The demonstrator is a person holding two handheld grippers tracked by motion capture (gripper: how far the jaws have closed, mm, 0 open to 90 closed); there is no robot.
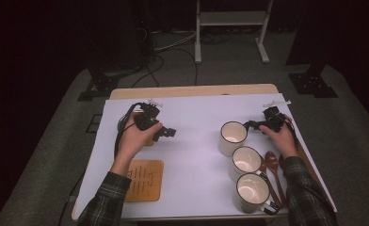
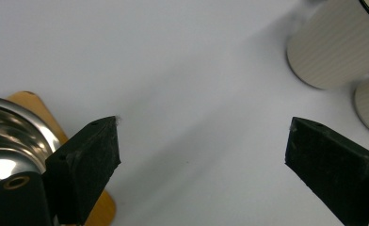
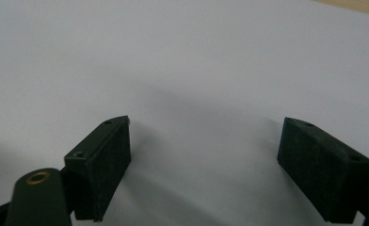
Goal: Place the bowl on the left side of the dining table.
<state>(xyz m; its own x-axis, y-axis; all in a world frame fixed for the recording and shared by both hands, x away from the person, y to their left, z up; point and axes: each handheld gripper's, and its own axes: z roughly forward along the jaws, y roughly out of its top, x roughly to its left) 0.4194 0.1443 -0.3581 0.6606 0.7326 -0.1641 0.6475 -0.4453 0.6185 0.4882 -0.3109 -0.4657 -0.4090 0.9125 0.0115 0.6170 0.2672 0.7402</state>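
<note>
**Tongs spread and empty, mugs and spoons untouched**

Wide counter [image 1: 192, 141] under a pale lavender sheet, both tongs hovering low above it. Below and behind the left tongs [image 1: 166, 133], a flat orange-brown wooden board [image 1: 145, 180] with dark slots. In the left gripper view, jaws spread wide with bare sheet between; at the lower left edge, beside one jaw, a shiny round metal rim [image 2: 8, 132], too cropped to name. Ahead of those jaws and to their right, the nearest of the cream ribbed mugs [image 2: 333, 44].

Just left of the right tongs [image 1: 255, 125], close to their tips but seemingly apart, the first cream ribbed mug with a dark rim [image 1: 232, 137]; two more alike [image 1: 246, 162] [image 1: 252, 192] lined up behind it toward the person. Beside those, under the right forearm, dark reddish-brown wooden spoons [image 1: 272, 165]. In the right gripper view, right tongs [image 3: 204, 165] likewise spread, nothing pinched.

Judged as an early stage: nothing gripped, mugs in a row, spoons grouped at their side. Likely still ahead: closing on the first mug or a spoon, all carrying and placing left to do.
</note>
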